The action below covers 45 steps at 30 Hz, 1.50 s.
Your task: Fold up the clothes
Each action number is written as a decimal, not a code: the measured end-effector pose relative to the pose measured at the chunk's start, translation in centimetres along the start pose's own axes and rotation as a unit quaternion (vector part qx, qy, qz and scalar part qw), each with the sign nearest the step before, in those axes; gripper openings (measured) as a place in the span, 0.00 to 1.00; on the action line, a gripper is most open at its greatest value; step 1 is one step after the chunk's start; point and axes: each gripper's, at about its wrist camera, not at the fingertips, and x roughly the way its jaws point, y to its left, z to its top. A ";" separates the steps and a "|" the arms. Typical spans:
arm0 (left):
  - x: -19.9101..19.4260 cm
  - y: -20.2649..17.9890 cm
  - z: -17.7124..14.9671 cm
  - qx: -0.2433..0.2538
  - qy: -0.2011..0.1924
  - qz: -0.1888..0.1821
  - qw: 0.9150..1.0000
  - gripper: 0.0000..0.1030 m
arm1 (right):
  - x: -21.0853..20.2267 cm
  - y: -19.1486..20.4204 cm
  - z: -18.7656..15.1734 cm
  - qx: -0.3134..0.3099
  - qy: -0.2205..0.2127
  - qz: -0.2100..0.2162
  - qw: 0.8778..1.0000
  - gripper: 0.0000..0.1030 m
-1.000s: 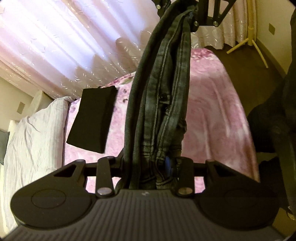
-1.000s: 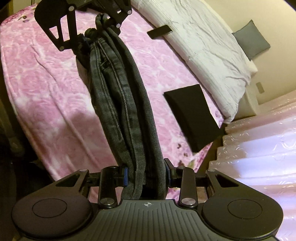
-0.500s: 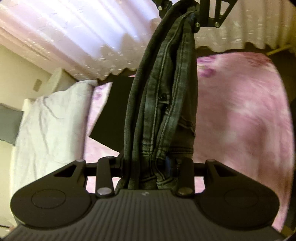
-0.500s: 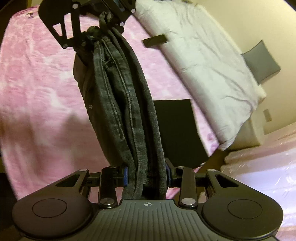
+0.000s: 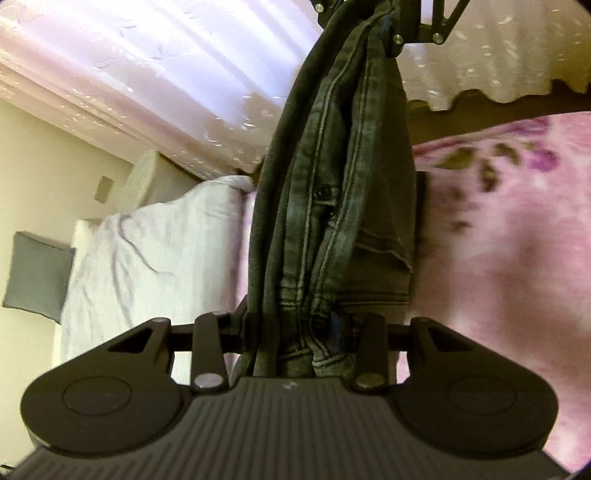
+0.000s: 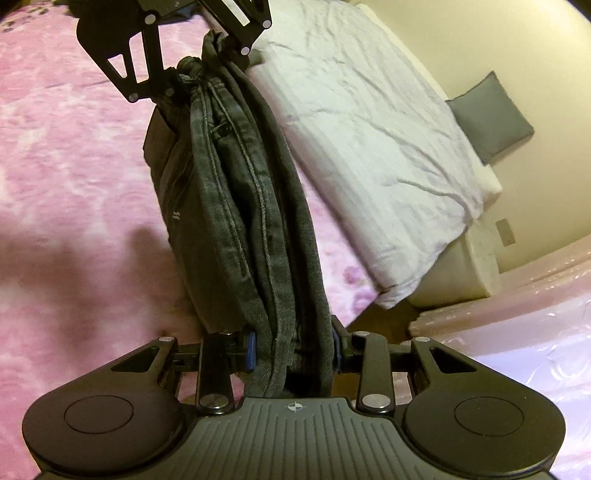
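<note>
Folded grey jeans (image 5: 332, 184) hang stretched in the air between my two grippers, above a bed with a pink flowered blanket (image 5: 517, 258). My left gripper (image 5: 301, 328) is shut on one bunched end; it also shows at the top of the right wrist view as the left gripper (image 6: 192, 74). At the other end my right gripper (image 6: 291, 347) is shut on the jeans (image 6: 240, 184), its blue pads pressing the cloth, and it shows far off as the right gripper (image 5: 388, 29). A slack fold droops to one side. Only a dark edge (image 5: 419, 221) peeks out behind the jeans.
White rumpled bedding (image 6: 369, 147) lies along the head of the bed, with a grey cushion (image 6: 491, 118) against the cream wall beyond it. Pale pink curtains (image 5: 147, 74) hang close past the bed's far side. The pink blanket (image 6: 55, 147) spreads wide on the other side.
Both grippers have carried the jeans sideways across the bed toward the white bedding and curtains. The black folded garment that lay in view beside the jeans is now almost wholly hidden behind them.
</note>
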 end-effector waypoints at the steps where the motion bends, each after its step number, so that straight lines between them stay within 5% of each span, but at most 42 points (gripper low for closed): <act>1: 1.1 1.0 0.2 0.000 -0.003 0.013 1.000 0.35 | 0.8 -1.2 0.2 0.001 -0.003 -0.011 1.000 0.34; 7: 9.0 2.6 -0.6 -0.006 -0.021 0.107 0.994 0.36 | 7.1 -4.5 0.4 0.008 -0.039 -0.115 0.993 0.34; 10: 15.3 -2.0 -2.7 -0.010 0.003 0.080 0.997 0.37 | 13.3 -1.5 -1.4 0.023 -0.031 -0.134 0.990 0.34; 14: 21.1 -8.8 -6.0 0.009 0.041 0.001 0.999 0.40 | 20.6 5.0 -4.3 0.031 0.030 -0.063 0.997 0.34; 20: 21.3 -10.7 -7.9 0.013 0.018 0.011 1.000 0.41 | 21.9 9.0 -7.1 0.025 0.037 -0.057 0.997 0.35; 27: 20.3 -8.7 -8.0 0.006 0.012 0.052 0.999 0.36 | 21.2 7.8 -4.7 0.090 0.023 -0.081 0.992 0.35; 30: 21.5 -10.5 -8.9 0.005 0.026 0.026 0.999 0.35 | 22.6 9.3 -4.7 0.066 0.034 -0.069 0.995 0.35; 38: 20.7 -10.9 -8.7 -0.033 0.034 0.068 0.997 0.31 | 23.0 9.8 -5.0 0.054 0.023 -0.077 0.995 0.34; 45: 20.8 -12.8 -9.5 -0.028 0.040 0.057 0.997 0.30 | 23.5 12.2 -5.9 0.025 0.024 -0.063 0.997 0.35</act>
